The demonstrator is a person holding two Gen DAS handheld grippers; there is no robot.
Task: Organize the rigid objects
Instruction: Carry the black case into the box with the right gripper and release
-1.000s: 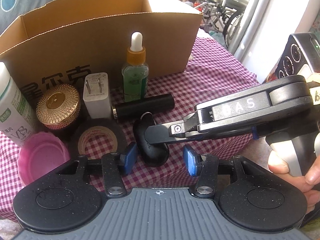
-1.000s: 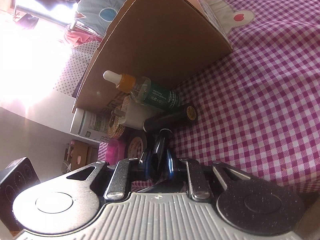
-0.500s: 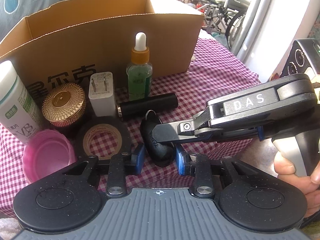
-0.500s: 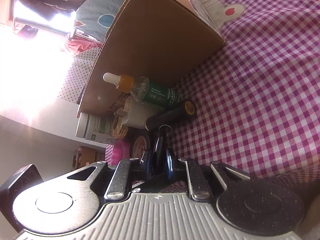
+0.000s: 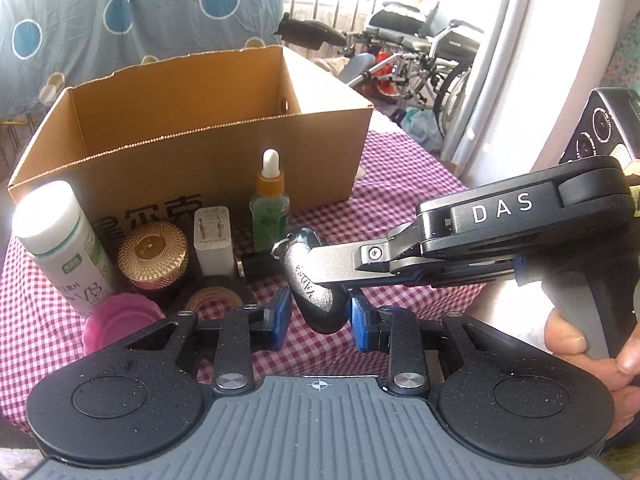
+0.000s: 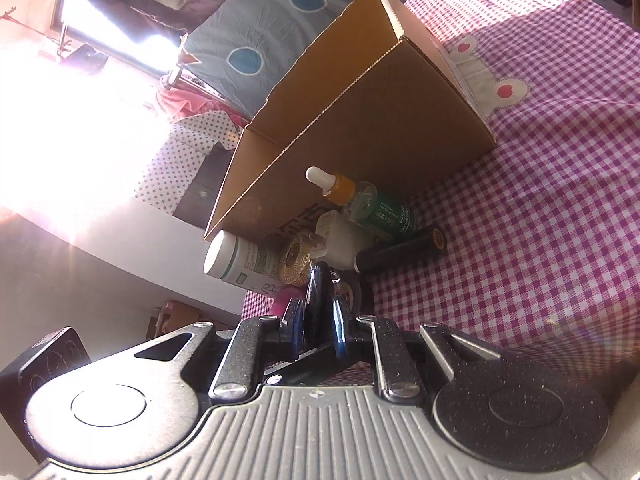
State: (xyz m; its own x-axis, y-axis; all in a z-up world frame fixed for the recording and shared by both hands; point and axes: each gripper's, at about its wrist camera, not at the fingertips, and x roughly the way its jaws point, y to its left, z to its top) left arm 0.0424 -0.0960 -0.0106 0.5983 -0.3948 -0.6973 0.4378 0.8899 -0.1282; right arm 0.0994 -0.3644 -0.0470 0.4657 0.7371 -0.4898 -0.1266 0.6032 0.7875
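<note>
I had the black key fob [image 5: 316,280] lifted clear of the checked counter [image 5: 400,216], in front of the open cardboard box [image 5: 200,152]. My right hand-held gripper [image 6: 316,330] was clenched on its upper part, coming in from the right. My left hand-held gripper [image 5: 318,316] had just been closing and now grasped the fob's lower end between its blue pads. Behind the fob stood the dropper bottle [image 5: 269,208], white charger [image 5: 212,240], gold jar [image 5: 152,256] and white bottle [image 5: 64,248].
</note>
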